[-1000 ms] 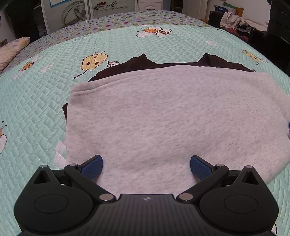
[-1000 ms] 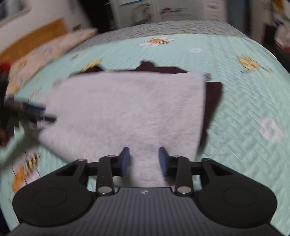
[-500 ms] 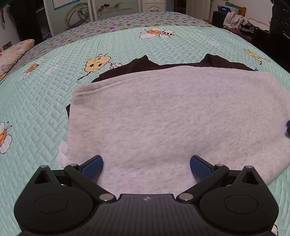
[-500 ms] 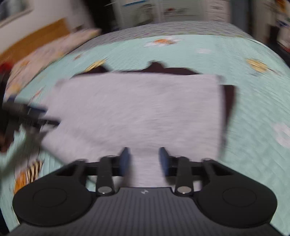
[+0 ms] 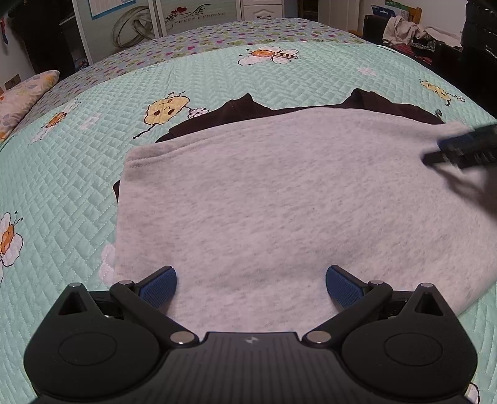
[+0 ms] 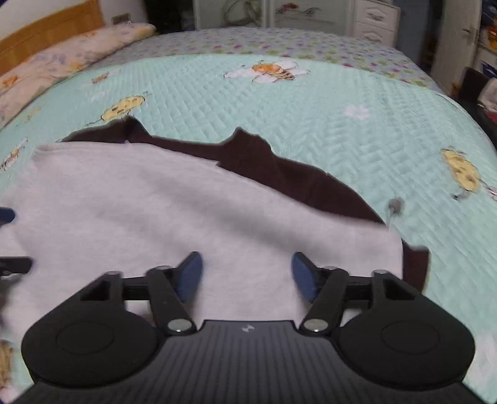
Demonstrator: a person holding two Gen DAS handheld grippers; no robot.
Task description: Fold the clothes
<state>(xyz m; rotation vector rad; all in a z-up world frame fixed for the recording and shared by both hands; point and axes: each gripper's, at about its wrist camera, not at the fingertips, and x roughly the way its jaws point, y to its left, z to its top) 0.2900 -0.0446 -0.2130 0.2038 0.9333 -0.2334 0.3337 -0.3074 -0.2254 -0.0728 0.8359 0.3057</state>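
Note:
A grey sweatshirt (image 5: 279,202) lies folded flat on the bed, covering most of a dark brown garment (image 5: 248,107) whose edge shows along the far side. My left gripper (image 5: 251,286) hovers open over the grey cloth's near edge with nothing between its blue pads (image 5: 158,287). In the right wrist view the grey sweatshirt (image 6: 186,211) fills the foreground, with the dark brown garment (image 6: 279,164) beyond it. My right gripper (image 6: 247,276) is above the cloth near its right edge. Its jaws are opening and hold nothing. The right gripper (image 5: 462,149) also shows blurred at the left view's right edge.
A teal quilted bedspread (image 5: 77,174) with bee and flower prints covers the bed. A floral pillow (image 6: 71,59) lies at the far left. A wardrobe (image 5: 192,18) stands behind the bed, and a chair piled with clothes (image 5: 403,29) at the far right.
The right gripper swept across the grey sweatshirt toward its right side and its jaws widened. It now shows at the right edge of the left view. The left gripper stayed still.

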